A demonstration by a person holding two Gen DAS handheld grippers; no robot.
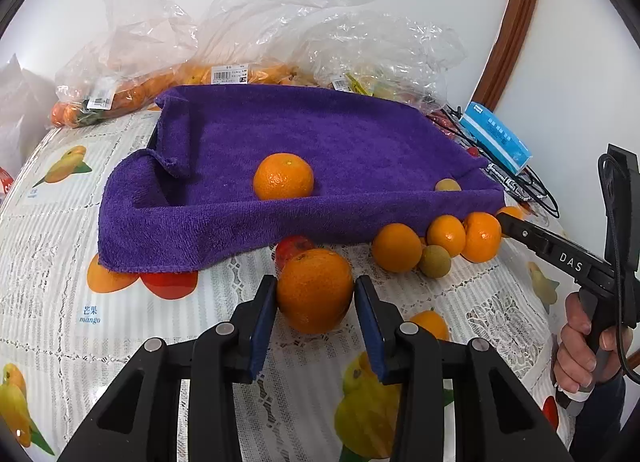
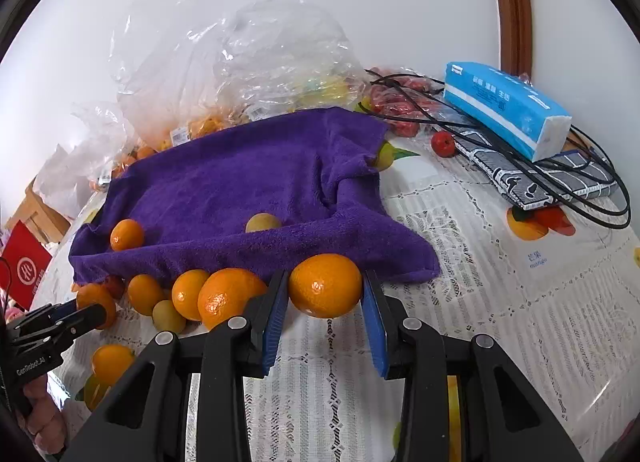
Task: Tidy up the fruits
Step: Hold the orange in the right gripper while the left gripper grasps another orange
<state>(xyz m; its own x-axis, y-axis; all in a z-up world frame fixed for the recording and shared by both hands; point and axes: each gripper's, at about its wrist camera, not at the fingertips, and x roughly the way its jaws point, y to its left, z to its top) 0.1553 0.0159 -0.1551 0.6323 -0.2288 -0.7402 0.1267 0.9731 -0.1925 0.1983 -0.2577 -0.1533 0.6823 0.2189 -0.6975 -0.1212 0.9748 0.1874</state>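
In the left wrist view my left gripper [image 1: 315,282] is shut on an orange [image 1: 315,294] that rests on the tablecloth, with both blue pads against its sides. My right gripper [image 2: 326,278] is shut on another orange [image 2: 325,286] just in front of the purple towel [image 2: 240,181]. The towel lines a tray [image 1: 188,229] holding one orange [image 1: 283,176] and a small tan fruit [image 1: 448,184]. Loose oranges [image 1: 396,248] and a tan fruit [image 1: 435,260] lie along the tray's front edge. The right gripper [image 1: 505,217] also shows at the right of the left wrist view.
Clear plastic bags of fruit [image 1: 248,41] are piled behind the tray. A blue tissue pack [image 2: 504,109], black cables [image 2: 580,189], a patterned pouch [image 2: 532,177] and small red fruits [image 2: 443,143] lie at the right. A red box [image 2: 24,266] sits far left. A hand [image 1: 580,346] grips the right handle.
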